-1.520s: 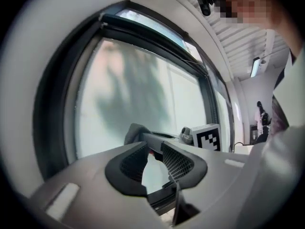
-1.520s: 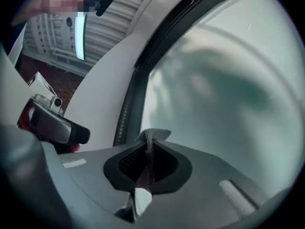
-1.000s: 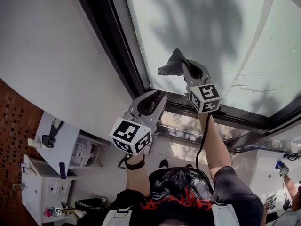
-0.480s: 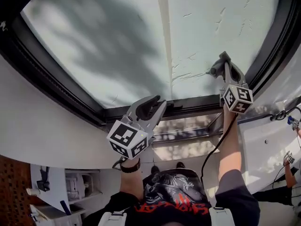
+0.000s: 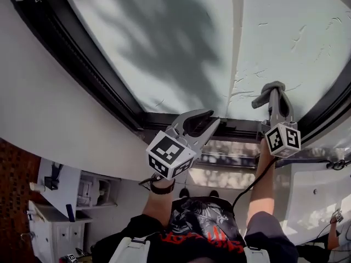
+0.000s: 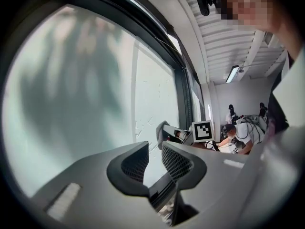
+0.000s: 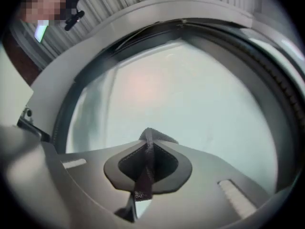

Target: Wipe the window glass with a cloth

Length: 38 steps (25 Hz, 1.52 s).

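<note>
Head view: the right gripper (image 5: 276,102) is clamped on the cloth (image 5: 264,96), held at the glass (image 5: 164,43) low on the right. The left gripper (image 5: 198,124) is closed and empty, near the frame (image 5: 109,86). Streaks (image 5: 244,84) beside the cloth suggest wiping is underway, with much glass left.

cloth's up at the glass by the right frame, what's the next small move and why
Probably slide the right gripper, shut on the cloth, leftward over the window glass: the dark frame blocks travel rightward, and streaks show just left of the cloth.
</note>
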{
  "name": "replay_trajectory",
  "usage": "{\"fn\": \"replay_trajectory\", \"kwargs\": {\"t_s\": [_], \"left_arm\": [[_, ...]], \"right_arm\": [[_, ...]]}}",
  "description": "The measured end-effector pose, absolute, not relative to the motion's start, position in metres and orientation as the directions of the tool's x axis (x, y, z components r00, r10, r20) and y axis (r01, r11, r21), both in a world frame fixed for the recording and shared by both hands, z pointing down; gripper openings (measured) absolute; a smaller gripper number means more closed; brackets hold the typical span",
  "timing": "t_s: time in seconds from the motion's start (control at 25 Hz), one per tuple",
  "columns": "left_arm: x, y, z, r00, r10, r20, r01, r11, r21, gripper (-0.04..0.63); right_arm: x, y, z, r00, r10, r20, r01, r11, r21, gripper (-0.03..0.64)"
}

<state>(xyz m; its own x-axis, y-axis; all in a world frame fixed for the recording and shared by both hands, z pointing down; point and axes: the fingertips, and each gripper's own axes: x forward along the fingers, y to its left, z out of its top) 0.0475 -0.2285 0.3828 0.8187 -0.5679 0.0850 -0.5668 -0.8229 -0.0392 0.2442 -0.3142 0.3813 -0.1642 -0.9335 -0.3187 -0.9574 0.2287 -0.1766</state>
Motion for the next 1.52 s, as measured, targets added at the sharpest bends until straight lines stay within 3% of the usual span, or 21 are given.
{"fn": "replay_trajectory", "kwargs": {"t_s": [0.12, 0.32, 0.36, 0.4, 0.44, 0.6, 0.8, 0.96, 1.24, 1.4, 1.52], "left_arm": [[0.005, -0.231, 0.379, 0.768, -0.637, 0.061, -0.636, -0.77, -0.038, 0.077], [-0.084, -0.216, 0.371, 0.667, -0.745, 0.018, -0.744, -0.667, -0.029, 0.075], [-0.103, -0.214, 0.37, 0.636, -0.772, 0.008, -0.772, -0.636, -0.023, 0.075], [-0.121, -0.212, 0.368, 0.604, -0.797, 0.0, -0.797, -0.604, -0.019, 0.013], [-0.137, -0.211, 0.367, 0.577, -0.817, -0.007, -0.817, -0.577, -0.017, 0.004], [-0.176, -0.207, 0.366, 0.545, -0.838, -0.022, -0.839, -0.545, 0.003, 0.037], [-0.155, -0.225, 0.376, 0.617, -0.787, 0.0, -0.787, -0.617, 0.014, 0.055], [-0.097, -0.238, 0.38, 0.724, -0.689, 0.031, -0.69, -0.724, 0.012, 0.072], [0.029, -0.223, 0.364, 0.889, -0.457, -0.011, -0.458, -0.889, -0.015, 0.086], [0.069, -0.212, 0.366, 0.918, -0.397, 0.007, -0.396, -0.918, -0.034, 0.086], [0.081, -0.211, 0.366, 0.917, -0.398, 0.005, -0.398, -0.917, -0.029, 0.086]], "right_arm": [[0.109, -0.322, 0.373, -0.406, -0.855, -0.323, -0.892, 0.447, -0.064, 0.017], [-0.1, -0.325, 0.389, -0.714, -0.666, -0.216, -0.694, 0.715, 0.09, 0.017], [-0.134, -0.326, 0.394, -0.752, -0.63, -0.195, -0.654, 0.75, 0.096, 0.017], [-0.163, -0.328, 0.398, -0.78, -0.6, -0.176, -0.62, 0.779, 0.092, 0.017], [-0.189, -0.331, 0.402, -0.801, -0.577, -0.158, -0.593, 0.801, 0.083, 0.017], [-0.233, -0.349, 0.418, -0.815, -0.571, -0.102, -0.576, 0.817, 0.03, 0.017], [-0.161, -0.363, 0.422, -0.73, -0.676, -0.103, -0.682, 0.731, 0.036, 0.018], [-0.046, -0.358, 0.414, -0.581, -0.799, -0.154, -0.809, 0.587, 0.002, 0.018], [0.247, -0.322, 0.422, -0.033, -0.986, -0.163, -0.987, 0.058, -0.148, 0.017], [0.408, -0.298, 0.457, 0.307, -0.951, -0.044, -0.93, -0.289, -0.227, 0.018], [0.456, -0.285, 0.481, 0.399, -0.917, 0.019, -0.877, -0.387, -0.286, 0.018]]}}
